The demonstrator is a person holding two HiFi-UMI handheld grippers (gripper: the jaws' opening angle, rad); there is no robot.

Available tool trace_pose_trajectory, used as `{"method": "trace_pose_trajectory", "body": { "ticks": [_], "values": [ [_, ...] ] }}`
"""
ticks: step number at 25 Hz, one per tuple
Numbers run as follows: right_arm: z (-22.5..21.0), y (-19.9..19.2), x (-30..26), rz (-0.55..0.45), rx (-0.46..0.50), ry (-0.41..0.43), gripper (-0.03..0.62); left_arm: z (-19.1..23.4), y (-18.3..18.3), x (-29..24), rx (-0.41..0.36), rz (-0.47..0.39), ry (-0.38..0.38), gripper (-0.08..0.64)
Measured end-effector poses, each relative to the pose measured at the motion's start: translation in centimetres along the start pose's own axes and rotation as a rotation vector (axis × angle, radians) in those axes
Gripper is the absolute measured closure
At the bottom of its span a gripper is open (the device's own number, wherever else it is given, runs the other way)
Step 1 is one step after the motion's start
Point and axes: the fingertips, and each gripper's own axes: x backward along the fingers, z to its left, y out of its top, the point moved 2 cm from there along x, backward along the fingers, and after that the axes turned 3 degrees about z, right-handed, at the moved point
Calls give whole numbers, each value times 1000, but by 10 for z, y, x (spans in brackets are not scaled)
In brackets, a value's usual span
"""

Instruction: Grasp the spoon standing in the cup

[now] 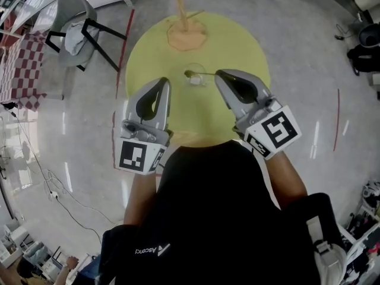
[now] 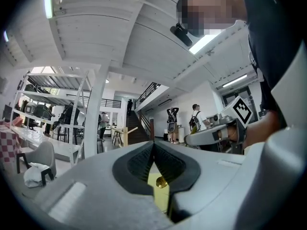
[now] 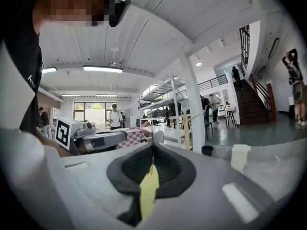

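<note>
Right tongs [image 1: 218, 73] pinch the spoon [image 1: 200, 73]; left tongs [image 1: 165, 81] closed.

**Head view, from above.** A round yellow-green desk [image 1: 243, 46] stands on a glossy grey floor [image 1: 309, 70]. Near the desk's centre a clear cup [image 1: 199, 82] holds a spoon [image 1: 191, 73]. The spoon's thin handle runs rightward to the tip of the right gripper [image 1: 219, 74], whose jaws are together. The left gripper [image 1: 164, 83] sits just left of the cup, apart from it, jaws together. An orange base [image 1: 187, 37] carrying a wooden post [image 1: 178, 2] lies at the far side. A grey chair [image 1: 74, 22] stands beyond the desk, upper left.
</note>
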Motion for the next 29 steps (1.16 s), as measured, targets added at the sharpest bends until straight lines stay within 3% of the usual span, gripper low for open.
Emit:
{"method": "trace_pose_trajectory", "body": {
  "ticks": [29],
  "values": [
    [1, -17, 16, 4, 10, -6, 586, -12, 2, 8, -8, -8, 5, 549]
  ]
}}
